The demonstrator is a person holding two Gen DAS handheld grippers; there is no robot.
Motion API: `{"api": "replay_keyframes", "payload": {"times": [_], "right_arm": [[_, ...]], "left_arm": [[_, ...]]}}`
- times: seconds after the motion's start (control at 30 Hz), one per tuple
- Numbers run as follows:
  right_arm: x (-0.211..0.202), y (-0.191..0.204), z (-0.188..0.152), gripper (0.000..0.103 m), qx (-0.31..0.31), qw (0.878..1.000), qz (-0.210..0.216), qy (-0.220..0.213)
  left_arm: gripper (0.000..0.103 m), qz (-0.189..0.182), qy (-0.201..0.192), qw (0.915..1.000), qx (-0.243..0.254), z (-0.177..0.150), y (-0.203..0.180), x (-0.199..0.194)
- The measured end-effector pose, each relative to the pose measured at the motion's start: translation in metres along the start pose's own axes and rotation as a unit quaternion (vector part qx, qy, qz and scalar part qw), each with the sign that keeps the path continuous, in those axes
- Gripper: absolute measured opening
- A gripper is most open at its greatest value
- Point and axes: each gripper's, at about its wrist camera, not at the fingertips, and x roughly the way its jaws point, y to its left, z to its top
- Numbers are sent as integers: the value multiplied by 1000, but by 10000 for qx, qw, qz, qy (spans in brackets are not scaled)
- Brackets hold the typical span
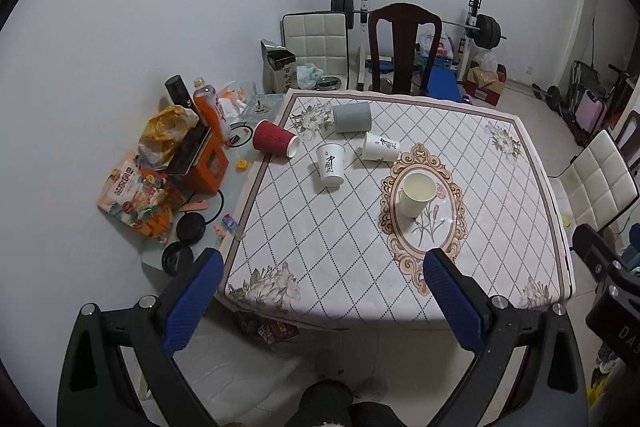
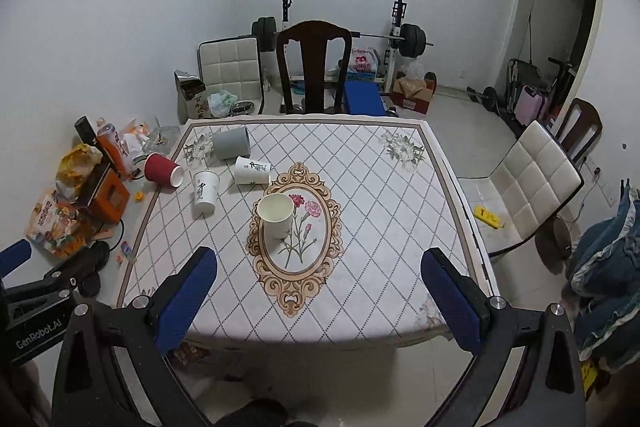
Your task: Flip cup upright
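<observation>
A plain white cup (image 1: 418, 194) (image 2: 275, 215) stands upright on the oval flower medallion of the table (image 1: 500, 187) (image 2: 380, 195). A white printed cup (image 1: 330, 164) (image 2: 205, 192) stands upside down left of it. Another white printed cup (image 1: 380, 147) (image 2: 252, 170), a grey cup (image 1: 352, 117) (image 2: 231, 143) and a red cup (image 1: 275, 138) (image 2: 163, 169) lie on their sides at the far left. My left gripper (image 1: 324, 299) and right gripper (image 2: 320, 299) are both open and empty, held above the table's near edge.
Snack bags, an orange box (image 1: 208, 167), bottles and cables crowd the strip left of the tablecloth. A dark wooden chair (image 1: 404, 47) stands at the far edge, a white padded chair (image 2: 532, 179) at the right. Weight equipment stands by the back wall.
</observation>
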Motion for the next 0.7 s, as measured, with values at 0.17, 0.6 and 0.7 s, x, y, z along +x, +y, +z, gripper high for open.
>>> {"api": "replay_keyframes", "payload": {"times": [0.17, 0.6, 0.7], "right_arm": [[-15, -3, -7, 103, -14, 10000, 15, -52], [-26, 0, -13, 103, -8, 9999, -80, -151], [-26, 3, -13, 103, 12, 9999, -68, -141]], "left_arm": [[102, 5, -48, 10000, -36, -9, -1, -11], [103, 105, -220, 9997, -57, -12, 7, -22], [103, 121, -224, 9997, -60, -13, 8, -23]]}}
